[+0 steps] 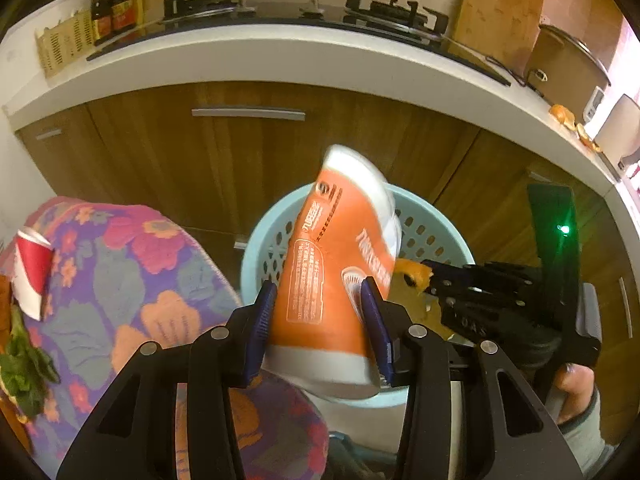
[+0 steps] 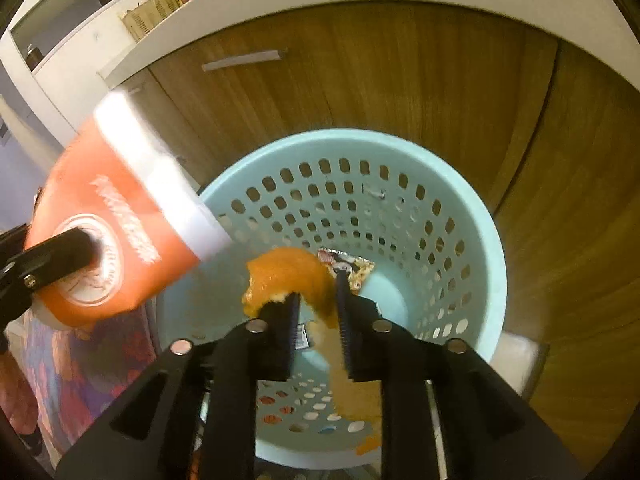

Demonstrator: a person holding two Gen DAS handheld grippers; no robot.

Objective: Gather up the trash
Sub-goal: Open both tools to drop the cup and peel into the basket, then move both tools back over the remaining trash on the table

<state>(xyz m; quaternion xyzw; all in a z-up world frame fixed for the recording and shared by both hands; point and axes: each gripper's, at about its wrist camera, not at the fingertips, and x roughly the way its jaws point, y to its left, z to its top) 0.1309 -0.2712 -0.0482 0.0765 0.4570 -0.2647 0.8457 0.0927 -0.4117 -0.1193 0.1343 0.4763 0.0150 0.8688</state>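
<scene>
My left gripper is shut on an orange and white paper cup, held tilted over the near rim of the light blue perforated bin. The cup also shows in the right wrist view, at the bin's left edge. My right gripper is shut on an orange peel directly above the open bin. In the left wrist view the right gripper hangs over the bin with the peel. A crumpled wrapper lies on the bin's bottom.
Wooden cabinet doors stand behind the bin under a white counter with a gas hob. More orange peels lie on the counter at right. A flowered cloth at left carries a red and white cup and green leaves.
</scene>
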